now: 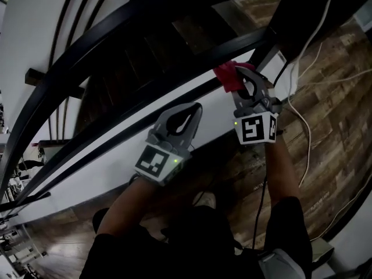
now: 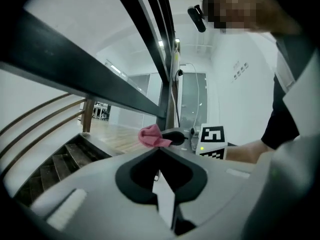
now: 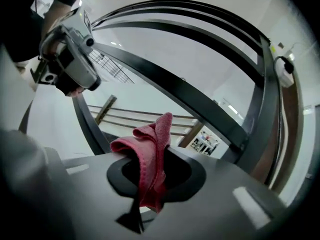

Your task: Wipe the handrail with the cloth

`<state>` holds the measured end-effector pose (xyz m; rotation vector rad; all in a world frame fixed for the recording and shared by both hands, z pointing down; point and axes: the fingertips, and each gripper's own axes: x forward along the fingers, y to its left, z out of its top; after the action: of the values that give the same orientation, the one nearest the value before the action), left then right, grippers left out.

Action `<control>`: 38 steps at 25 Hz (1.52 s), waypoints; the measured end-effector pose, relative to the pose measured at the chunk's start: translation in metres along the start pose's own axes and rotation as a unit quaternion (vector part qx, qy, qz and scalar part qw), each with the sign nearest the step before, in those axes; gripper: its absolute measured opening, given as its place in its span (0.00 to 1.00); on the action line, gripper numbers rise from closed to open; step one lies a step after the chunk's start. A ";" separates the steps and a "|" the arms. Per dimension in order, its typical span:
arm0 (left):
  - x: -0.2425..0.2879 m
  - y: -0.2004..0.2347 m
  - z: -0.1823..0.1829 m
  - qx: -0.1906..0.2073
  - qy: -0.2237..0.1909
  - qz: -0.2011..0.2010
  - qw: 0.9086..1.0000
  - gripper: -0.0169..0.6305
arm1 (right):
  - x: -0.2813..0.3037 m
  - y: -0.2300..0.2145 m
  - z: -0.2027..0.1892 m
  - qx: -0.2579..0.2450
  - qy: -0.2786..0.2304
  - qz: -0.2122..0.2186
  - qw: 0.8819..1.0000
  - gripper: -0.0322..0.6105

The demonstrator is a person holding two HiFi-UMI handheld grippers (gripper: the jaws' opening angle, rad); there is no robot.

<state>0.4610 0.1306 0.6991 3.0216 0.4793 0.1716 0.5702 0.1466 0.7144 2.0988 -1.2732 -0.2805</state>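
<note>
Pinching cloth (image 3: 150, 159), rt tool (image 3: 148, 208), near handrail (image 3: 175, 91)

1. Indoor stairwell, ground level of a modern commercial-looking building; office or lab more likely than home.
2. Curved black metal handrail (image 3: 185, 96) over dark wooden stair treads (image 2: 60, 164).
3. Wood-plank floor (image 1: 337, 127), plain white walls (image 1: 35, 16).
4. Tall glass door (image 2: 192, 99) and ceiling strip lights (image 2: 116, 70) beyond the stairs.
5. Loose white cable (image 1: 305, 132) trailing across the floor; cluttered work area (image 3: 202, 144) far off, too small to detail.
</note>
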 end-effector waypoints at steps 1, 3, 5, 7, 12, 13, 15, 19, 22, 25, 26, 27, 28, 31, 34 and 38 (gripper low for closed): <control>0.003 0.000 -0.001 -0.001 0.001 -0.001 1.000 0.03 | 0.001 -0.008 -0.004 -0.004 0.007 -0.018 1.000 0.13; 0.008 0.001 -0.005 -0.001 0.009 -0.003 1.000 0.03 | 0.003 -0.022 -0.012 -0.023 0.023 -0.043 0.999 0.13; 0.015 0.003 -0.012 -0.002 0.018 -0.002 1.000 0.03 | 0.005 -0.029 -0.020 -0.043 0.038 -0.055 0.997 0.13; 0.021 0.003 -0.017 -0.004 0.022 -0.002 1.000 0.03 | 0.008 -0.030 -0.028 -0.056 0.056 -0.057 0.995 0.13; 0.029 -0.008 -0.023 -0.006 0.026 -0.017 0.999 0.03 | 0.020 -0.033 -0.055 -0.027 0.127 -0.073 0.989 0.13; 0.028 -0.010 -0.024 -0.002 0.029 -0.020 0.999 0.03 | 0.022 -0.034 -0.061 -0.012 0.146 -0.076 0.986 0.13; 0.026 -0.013 -0.026 0.006 0.036 -0.025 0.999 0.03 | 0.026 -0.032 -0.071 0.014 0.179 -0.080 0.980 0.13; 0.020 -0.011 -0.028 0.006 0.042 -0.021 0.999 0.03 | 0.031 -0.030 -0.080 0.070 0.215 -0.069 0.972 0.13; 0.012 -0.009 -0.031 0.009 0.046 -0.016 0.999 0.03 | 0.034 -0.024 -0.078 0.113 0.214 -0.053 0.969 0.13; 0.004 -0.003 -0.034 -0.005 0.051 -0.005 0.999 0.03 | 0.035 -0.020 -0.077 0.127 0.213 -0.042 0.968 0.13; 0.002 0.001 -0.035 -0.008 0.053 0.001 0.999 0.03 | 0.036 -0.020 -0.078 0.129 0.213 -0.040 0.968 0.13; -0.001 0.004 -0.037 -0.009 0.056 0.007 0.998 0.03 | 0.036 -0.020 -0.079 0.132 0.213 -0.038 0.967 0.13; -0.003 0.007 -0.038 -0.005 0.059 0.012 0.998 0.03 | 0.037 -0.020 -0.080 0.136 0.213 -0.035 0.967 0.13; -0.013 0.014 -0.038 0.011 0.066 0.019 0.998 0.03 | 0.037 -0.018 -0.081 0.153 0.210 -0.019 0.965 0.13; -0.022 0.018 -0.036 0.011 0.064 0.026 0.998 0.03 | 0.038 -0.009 -0.071 0.179 0.197 0.003 0.964 0.13; -0.033 0.023 -0.038 0.018 0.058 0.020 0.998 0.03 | 0.036 0.005 -0.059 0.192 0.193 0.017 0.962 0.13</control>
<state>0.4319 0.1005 0.7352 3.0697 0.4358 0.3457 0.6138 0.1396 0.7679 2.2967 -1.1893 0.4084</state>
